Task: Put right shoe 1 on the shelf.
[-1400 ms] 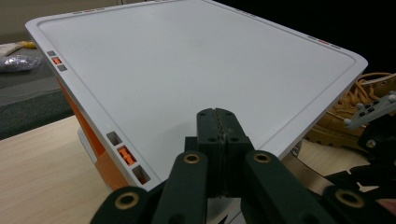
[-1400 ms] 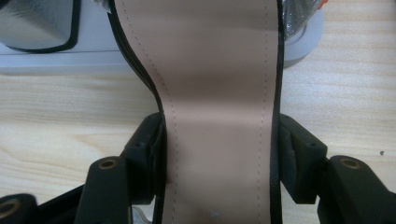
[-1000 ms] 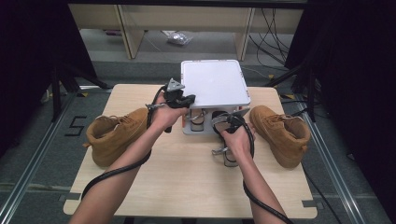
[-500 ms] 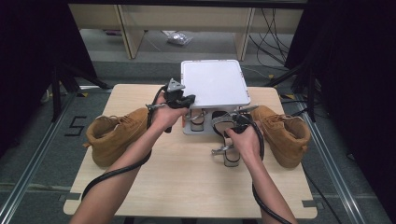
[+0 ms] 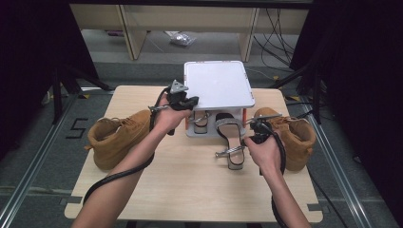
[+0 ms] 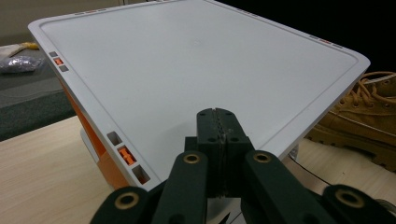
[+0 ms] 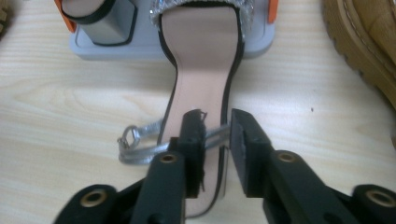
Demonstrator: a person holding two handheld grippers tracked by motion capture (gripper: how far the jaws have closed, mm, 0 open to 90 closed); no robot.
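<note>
While the left gripper (image 5: pixel 183 100) rests with its jaws shut on nothing above the white rack (image 5: pixel 217 85), the right gripper (image 7: pixel 217 128) has its jaws straddling the heel end of the sandal (image 7: pixel 201 79), closing in just now with a gap left on one side. The sandal lies on the counter (image 5: pixel 190 180) with its long axis running straight away from those jaws, toe tucked under the rack, so the right hand (image 5: pixel 264 152) is plainly the nearer one. The right gripper view reveals the silver strap (image 7: pixel 140 144) crossing between the jaws; the high view shows a tan boot (image 5: pixel 121 137) on either side.
</note>
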